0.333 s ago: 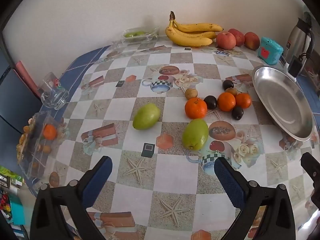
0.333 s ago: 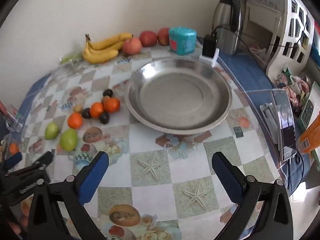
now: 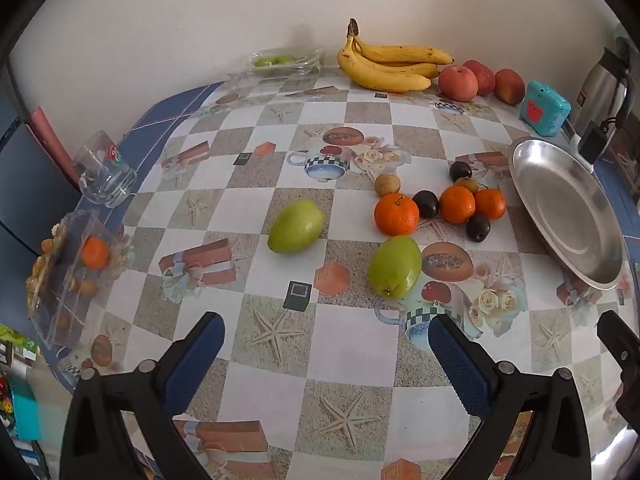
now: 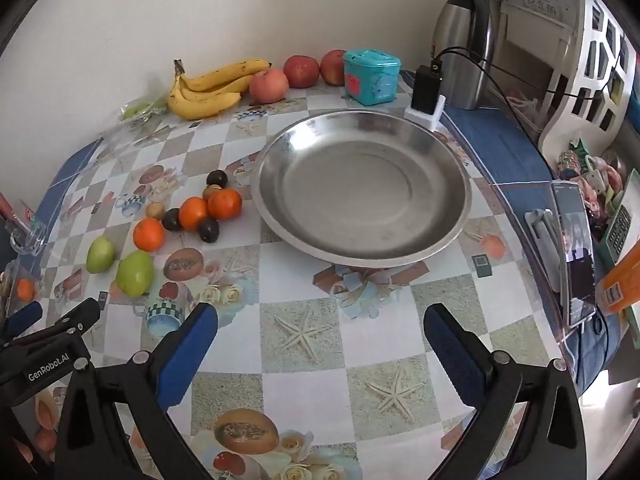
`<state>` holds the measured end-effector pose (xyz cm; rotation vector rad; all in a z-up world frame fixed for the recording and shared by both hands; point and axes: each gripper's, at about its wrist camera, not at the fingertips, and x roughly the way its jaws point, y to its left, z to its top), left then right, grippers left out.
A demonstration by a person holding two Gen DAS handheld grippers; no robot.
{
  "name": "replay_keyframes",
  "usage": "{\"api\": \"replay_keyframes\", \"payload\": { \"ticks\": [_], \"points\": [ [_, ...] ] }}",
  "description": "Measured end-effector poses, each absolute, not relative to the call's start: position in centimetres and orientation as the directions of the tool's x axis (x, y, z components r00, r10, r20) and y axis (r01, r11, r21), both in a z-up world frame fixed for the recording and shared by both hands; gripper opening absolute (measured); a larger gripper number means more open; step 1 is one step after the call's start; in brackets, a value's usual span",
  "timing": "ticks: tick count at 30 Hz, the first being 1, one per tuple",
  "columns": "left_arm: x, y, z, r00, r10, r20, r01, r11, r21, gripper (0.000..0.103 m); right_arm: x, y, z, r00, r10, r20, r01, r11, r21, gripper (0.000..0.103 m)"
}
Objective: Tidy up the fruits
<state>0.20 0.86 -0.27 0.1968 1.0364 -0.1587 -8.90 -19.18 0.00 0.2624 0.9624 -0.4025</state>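
Two green mangoes (image 3: pixel 296 226) (image 3: pixel 395 267) lie mid-table, with three oranges (image 3: pixel 397 215) and several small dark and brown fruits (image 3: pixel 425 204) just beyond. Bananas (image 3: pixel 390 66) and three red apples (image 3: pixel 458 83) sit by the wall. An empty steel plate (image 4: pixel 362 188) lies to the right; its rim also shows in the left wrist view (image 3: pixel 560 204). My left gripper (image 3: pixel 326 344) is open and empty, short of the mangoes. My right gripper (image 4: pixel 320 340) is open and empty, in front of the plate. The fruits also show in the right wrist view (image 4: pixel 192 213).
A teal box (image 4: pixel 372 76), a steel kettle (image 4: pixel 466 40) and a charger (image 4: pixel 428 96) stand behind the plate. A glass (image 3: pixel 105 176) and a clear box with an orange (image 3: pixel 76 268) sit at the left edge. A phone (image 4: pixel 574 240) stands at right.
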Motion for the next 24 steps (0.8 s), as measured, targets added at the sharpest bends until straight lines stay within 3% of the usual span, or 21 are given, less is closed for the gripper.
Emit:
{"api": "replay_keyframes", "payload": {
  "ticks": [24],
  "points": [
    [0.43, 1.31, -0.45, 0.496, -0.037, -0.868, 0.206, 0.975, 0.076, 0.103, -8.62, -19.01, -0.21, 0.525, -0.176, -0.833, 0.406, 0.911, 0.064, 0.103]
  ]
}}
